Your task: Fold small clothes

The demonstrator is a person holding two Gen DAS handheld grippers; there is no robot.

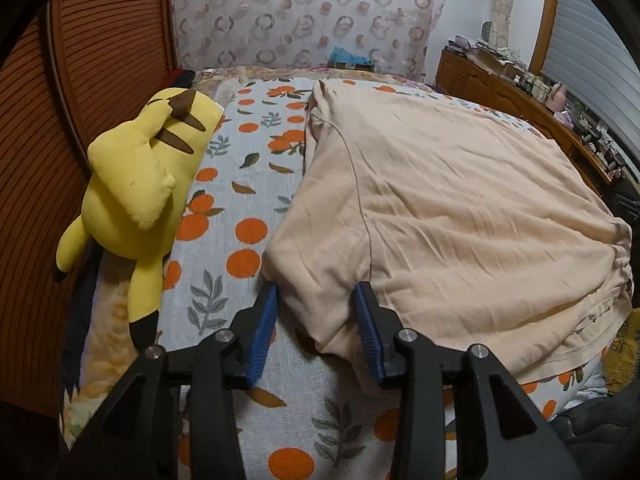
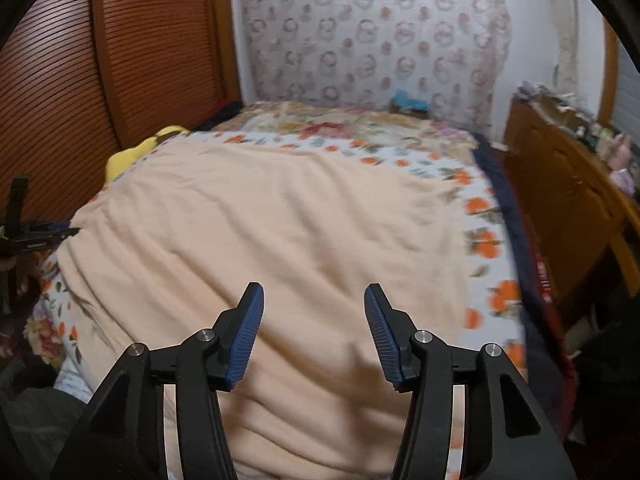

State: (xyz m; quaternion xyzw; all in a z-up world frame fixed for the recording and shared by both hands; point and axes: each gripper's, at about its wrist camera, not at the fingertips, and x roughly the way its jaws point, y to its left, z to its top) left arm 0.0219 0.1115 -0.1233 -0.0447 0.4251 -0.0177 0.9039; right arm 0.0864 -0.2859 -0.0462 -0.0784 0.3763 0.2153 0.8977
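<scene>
A peach garment (image 1: 460, 200) lies spread flat on the orange-print bedsheet (image 1: 240, 208), with a sleeve on its left side. My left gripper (image 1: 317, 288) is open at the sleeve's near corner. The cloth lies between its blue pads (image 1: 264, 320) without being pinched. In the right wrist view the same garment (image 2: 280, 220) fills the middle, somewhat blurred. My right gripper (image 2: 314, 287) hovers open over its near part with nothing between the fingers. The left gripper (image 2: 66, 230) shows at the garment's left edge.
A yellow plush toy (image 1: 136, 184) lies along the bed's left side beside a slatted wooden panel (image 1: 80, 80). A cluttered wooden dresser (image 2: 560, 200) stands to the right of the bed. A patterned curtain (image 1: 300, 12) hangs behind it.
</scene>
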